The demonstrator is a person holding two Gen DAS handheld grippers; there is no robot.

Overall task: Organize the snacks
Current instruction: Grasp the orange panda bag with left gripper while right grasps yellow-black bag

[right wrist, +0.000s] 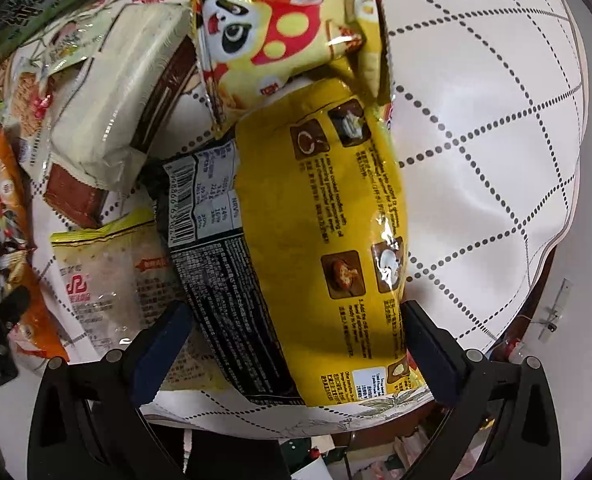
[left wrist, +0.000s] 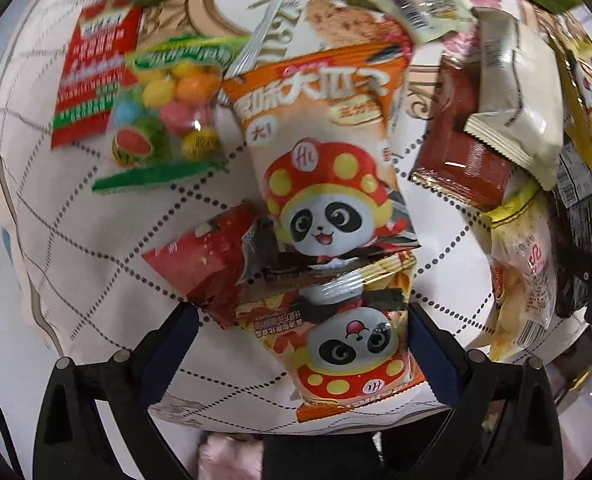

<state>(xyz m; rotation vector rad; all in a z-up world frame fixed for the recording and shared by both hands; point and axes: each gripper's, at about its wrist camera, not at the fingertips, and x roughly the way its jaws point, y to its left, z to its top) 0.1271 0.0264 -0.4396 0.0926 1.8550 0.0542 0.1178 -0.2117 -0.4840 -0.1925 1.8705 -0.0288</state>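
Two sets of tongs are wide open here, and neither has hold of anything yet. The left tongs (left wrist: pixel 299 344) straddle the near end of a small orange panda packet (left wrist: pixel 351 352), which lies on the desk (left wrist: pixel 76 264) with a bigger orange panda bag (left wrist: pixel 327 152) overlapping its far end and a red packet (left wrist: pixel 212 264) tucked against its left side. The right tongs (right wrist: pixel 292 344) sit either side of the near end of a big yellow noodle bag (right wrist: pixel 319 208), with a yellow panda packet (right wrist: pixel 280 32) lying over its far end and a pale clear-wrapped snack (right wrist: pixel 112 280) just to its left.

My read on the step: both sides are lining up for a pick, so it's all about grabbing one packet and not its neighbours. For the left, I'd come down on the near half of the small panda packet, where nothing covers it, and pinch across the width. Foil like that is slippery and puffy, so close firmly on the body rather than the crimped edge. Slide it toward the near side first so the bigger bag doesn't get dragged along.

For the right, the noodle bag looks almost as wide as the opening, so keep it centred or one pad will land on top and crush it. Lift slowly; the yellow panda packet will probably slide off the far end.
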